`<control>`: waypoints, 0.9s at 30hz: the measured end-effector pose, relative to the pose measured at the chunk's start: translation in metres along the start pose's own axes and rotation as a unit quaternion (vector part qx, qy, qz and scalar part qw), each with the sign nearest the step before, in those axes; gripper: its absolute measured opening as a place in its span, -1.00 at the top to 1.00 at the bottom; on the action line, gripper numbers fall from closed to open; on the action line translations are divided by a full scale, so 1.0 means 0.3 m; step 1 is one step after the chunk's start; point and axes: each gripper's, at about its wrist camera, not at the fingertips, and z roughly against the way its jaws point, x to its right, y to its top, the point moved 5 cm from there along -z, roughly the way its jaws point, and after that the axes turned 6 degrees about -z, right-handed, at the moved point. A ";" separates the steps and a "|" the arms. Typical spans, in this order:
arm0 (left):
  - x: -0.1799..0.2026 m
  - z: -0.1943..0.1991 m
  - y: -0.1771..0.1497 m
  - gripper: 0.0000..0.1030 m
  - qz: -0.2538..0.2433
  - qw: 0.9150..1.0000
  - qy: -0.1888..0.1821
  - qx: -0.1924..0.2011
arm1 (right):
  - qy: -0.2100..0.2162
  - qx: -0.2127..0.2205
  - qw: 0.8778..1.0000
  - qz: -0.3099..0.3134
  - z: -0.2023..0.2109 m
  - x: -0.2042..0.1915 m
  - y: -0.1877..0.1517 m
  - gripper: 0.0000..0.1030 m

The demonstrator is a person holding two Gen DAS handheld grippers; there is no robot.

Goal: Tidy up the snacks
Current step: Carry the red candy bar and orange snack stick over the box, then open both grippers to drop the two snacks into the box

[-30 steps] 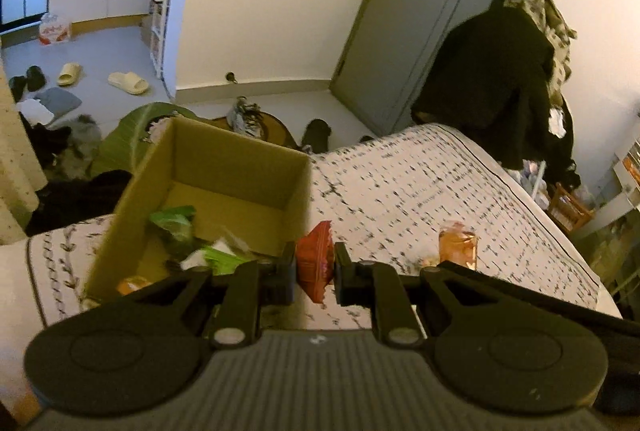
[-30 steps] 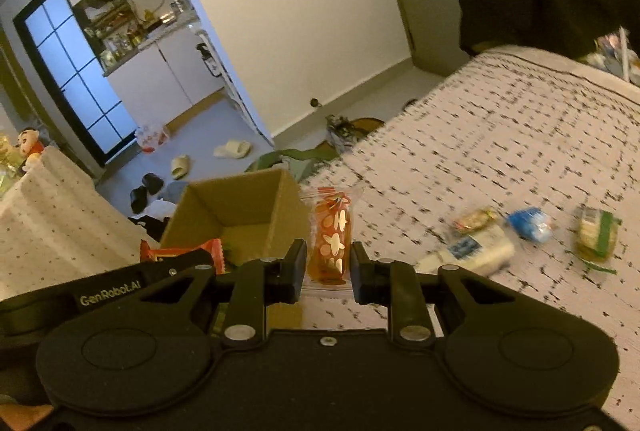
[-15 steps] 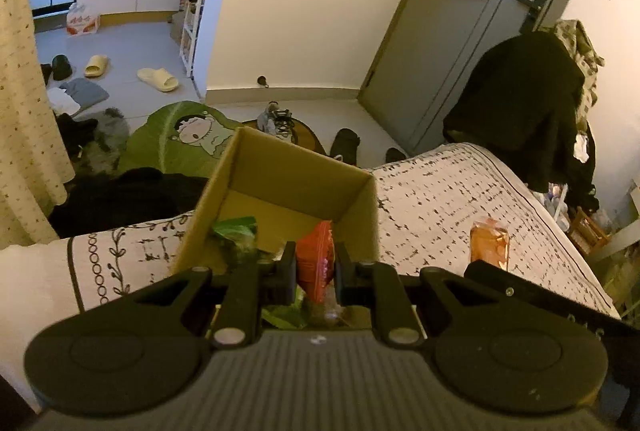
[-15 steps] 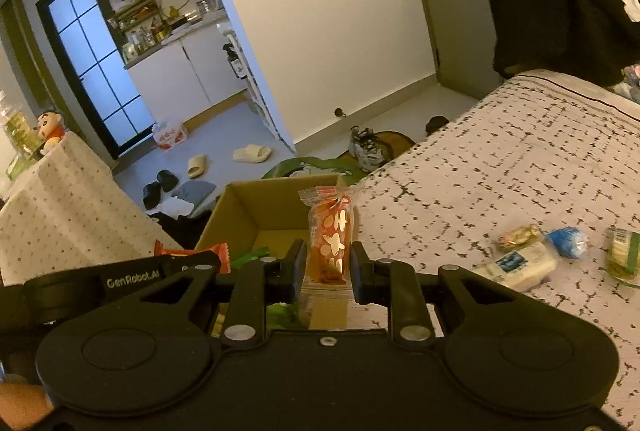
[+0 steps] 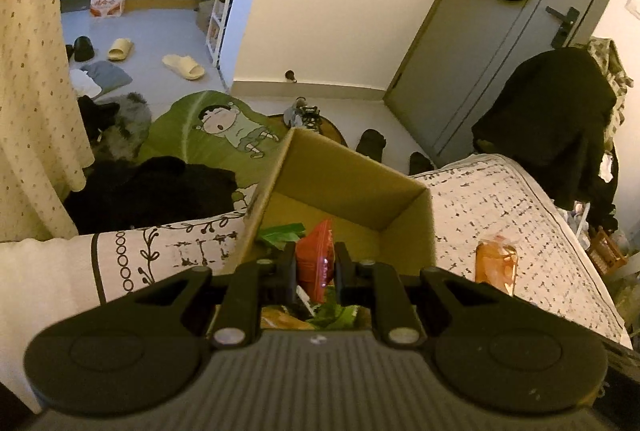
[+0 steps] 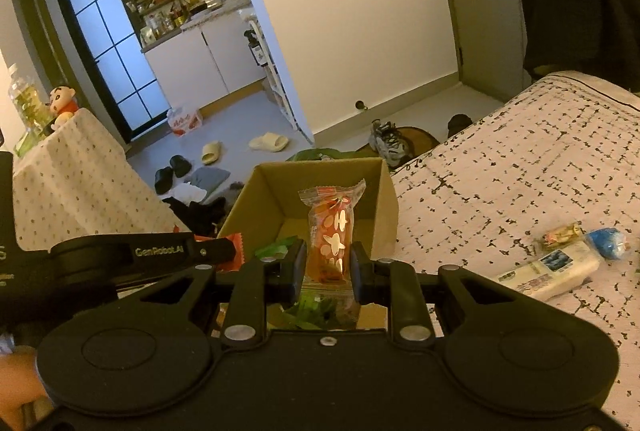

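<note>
Over the open cardboard box [image 5: 352, 187] on the patterned bedspread [image 5: 500, 207] we hold both grippers side by side, each clamped on a snack. Our left gripper [image 5: 316, 267] pinches a flat red packet [image 5: 316, 255] between its pads, the packet standing on edge with its long axis running up and away from the fingers, directly above the box's near half. Green wrappers [image 5: 280, 231] already lie on the box floor beneath and just beyond it. Our right gripper [image 6: 326, 269] grips a clear wrapper with orange filling and pale flower prints [image 6: 330, 231], upright, its crimped top end pointing up, and it too hangs over the box [image 6: 320, 187], toward the near wall. From the right wrist view, our left gripper's arm [image 6: 120, 259] lies to the left at about the same reach, the corner of its red packet [image 6: 238, 247] peeking past it. Neither hand looks clearly nearer to the box; both snacks seem to be inside its rim line, so we judge that simply letting the fingers part would drop each one in. Well apart on the bedspread to the right lie more snacks: a white packet [image 6: 548, 271], a blue-wrapped piece [image 6: 608, 247] and a small gold-wrapped one [image 6: 560, 233].
</note>
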 end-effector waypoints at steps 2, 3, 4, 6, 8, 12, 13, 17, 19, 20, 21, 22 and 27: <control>-0.008 -0.014 -0.001 0.69 0.004 1.000 0.000 -0.003 | -0.001 0.000 1.000 0.000 -0.010 -0.002 -0.004 0.55; -0.013 -0.023 0.002 0.69 0.006 1.000 -0.003 -0.004 | -0.003 -0.001 1.000 0.001 -0.014 0.000 -0.006 0.55; -0.020 -0.032 0.005 0.69 0.007 1.000 -0.004 -0.005 | -0.005 -0.001 1.000 0.002 -0.019 0.000 -0.007 0.55; -0.026 -0.052 0.021 0.69 0.010 1.000 -0.001 -0.006 | -0.006 -0.003 1.000 0.002 -0.025 0.003 -0.009 0.55; -0.027 -0.070 0.036 0.69 0.015 1.000 -0.001 -0.006 | -0.006 -0.003 1.000 0.001 -0.032 0.010 -0.008 0.55; -0.020 -0.086 0.059 0.60 0.023 1.000 -0.014 0.001 | -0.002 0.004 1.000 -0.016 -0.065 0.029 0.004 0.55; -0.018 -0.089 0.062 0.54 0.026 1.000 -0.013 0.001 | -0.001 0.005 1.000 -0.019 -0.073 0.030 0.005 0.55; -0.027 -0.099 0.062 0.36 0.038 0.999 -0.005 -0.006 | 0.003 0.003 1.000 -0.013 -0.094 0.028 -0.002 0.55; -0.037 -0.096 0.063 0.31 0.038 0.999 0.001 -0.005 | 0.004 0.006 1.000 -0.016 -0.096 0.029 -0.002 0.54; -0.042 -0.093 0.064 0.29 0.039 0.999 0.006 -0.004 | 0.004 0.011 1.000 -0.016 -0.094 0.028 0.000 0.50; -0.045 -0.091 0.066 0.24 0.040 0.999 0.010 -0.003 | 0.004 0.019 1.000 -0.016 -0.093 0.029 0.004 0.48; -0.046 -0.090 0.066 0.21 0.040 0.999 0.013 -0.003 | 0.004 0.034 0.999 -0.015 -0.085 0.028 0.009 0.39; -0.047 -0.075 0.068 -0.29 0.040 0.999 0.033 -0.012 | -0.001 0.061 0.998 -0.011 -0.037 0.028 0.031 -0.01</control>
